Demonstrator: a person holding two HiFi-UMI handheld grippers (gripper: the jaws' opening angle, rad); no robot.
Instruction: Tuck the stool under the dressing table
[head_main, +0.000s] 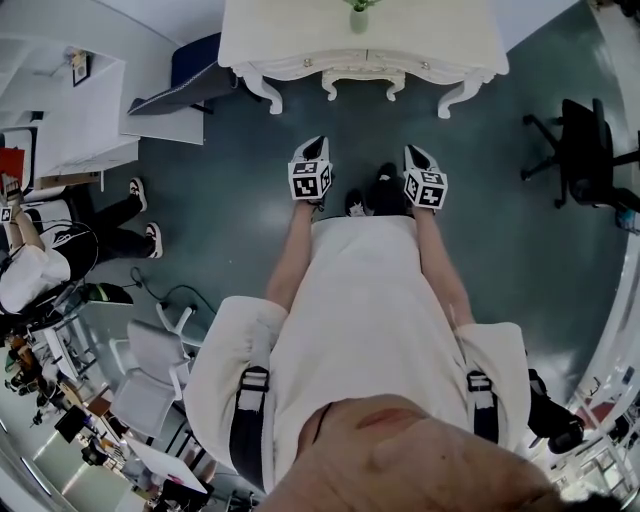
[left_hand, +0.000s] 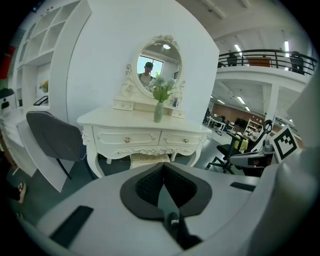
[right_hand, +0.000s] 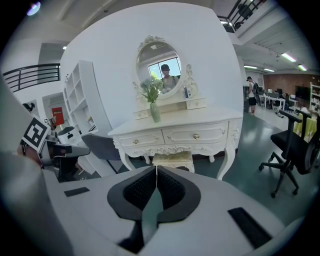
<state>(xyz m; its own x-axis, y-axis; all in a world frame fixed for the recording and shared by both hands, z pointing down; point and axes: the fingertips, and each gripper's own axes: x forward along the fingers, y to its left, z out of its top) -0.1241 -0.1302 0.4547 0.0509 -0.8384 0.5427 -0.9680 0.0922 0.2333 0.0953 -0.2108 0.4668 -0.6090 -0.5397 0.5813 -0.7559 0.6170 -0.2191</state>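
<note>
The white dressing table (head_main: 300, 40) stands ahead of me, with an oval mirror (left_hand: 159, 62) on top. The cream cushioned stool (left_hand: 149, 159) sits under it between its legs, seen also in the right gripper view (right_hand: 172, 159); in the head view only the stool's carved front (head_main: 362, 82) shows below the tabletop edge. My left gripper (head_main: 316, 143) and right gripper (head_main: 414, 151) hang side by side over the floor, a step short of the table, touching nothing. The left gripper (left_hand: 163, 167) and right gripper (right_hand: 156, 170) are each shut, with nothing between the pads.
A grey chair (head_main: 180, 85) stands left of the table beside a white shelf unit (head_main: 70, 110). A black office chair (head_main: 585, 150) is at the right. A person sits at the far left (head_main: 50, 250). A vase of flowers (left_hand: 158, 111) stands on the tabletop.
</note>
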